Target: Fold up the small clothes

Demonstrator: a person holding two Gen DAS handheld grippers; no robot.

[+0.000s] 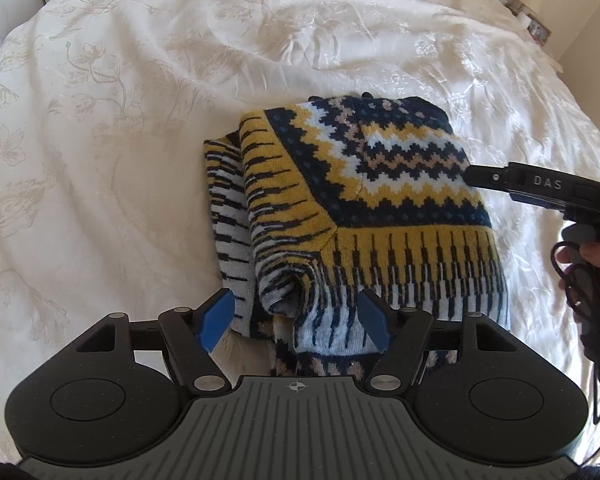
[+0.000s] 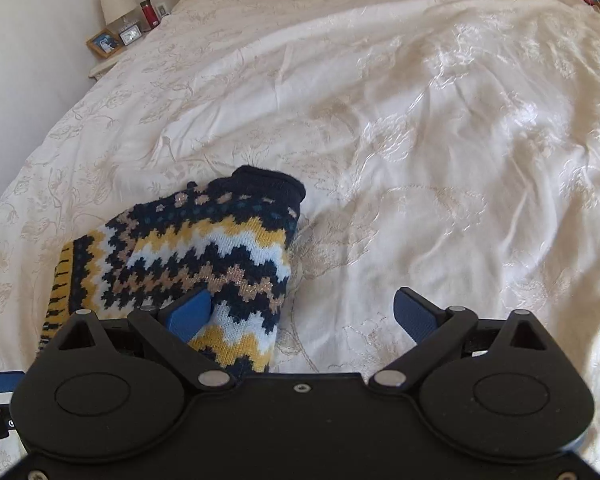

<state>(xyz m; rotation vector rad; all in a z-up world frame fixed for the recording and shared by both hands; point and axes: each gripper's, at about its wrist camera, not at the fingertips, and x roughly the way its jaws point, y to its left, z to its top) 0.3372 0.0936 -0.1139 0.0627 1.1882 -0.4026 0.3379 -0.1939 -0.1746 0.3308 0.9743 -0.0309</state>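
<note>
A small knitted sweater (image 1: 364, 200) in navy, yellow and white zigzags lies folded on the bed. My left gripper (image 1: 296, 320) is open at its near edge, with the bunched hem lying between the blue pads (image 1: 218, 316). The right gripper's body (image 1: 540, 188) reaches in from the right edge of the left wrist view, its tip over the sweater's right side. In the right wrist view the right gripper (image 2: 304, 316) is open, its left pad (image 2: 190, 314) over the sweater (image 2: 188, 252) and its right pad over bare bedspread.
A cream floral bedspread (image 2: 420, 140) covers the whole bed. A bedside table (image 2: 112, 52) at the far left holds a lamp, a photo frame and a red bottle. A person's hand (image 1: 596, 264) grips the right tool's handle, with a black cable looping below.
</note>
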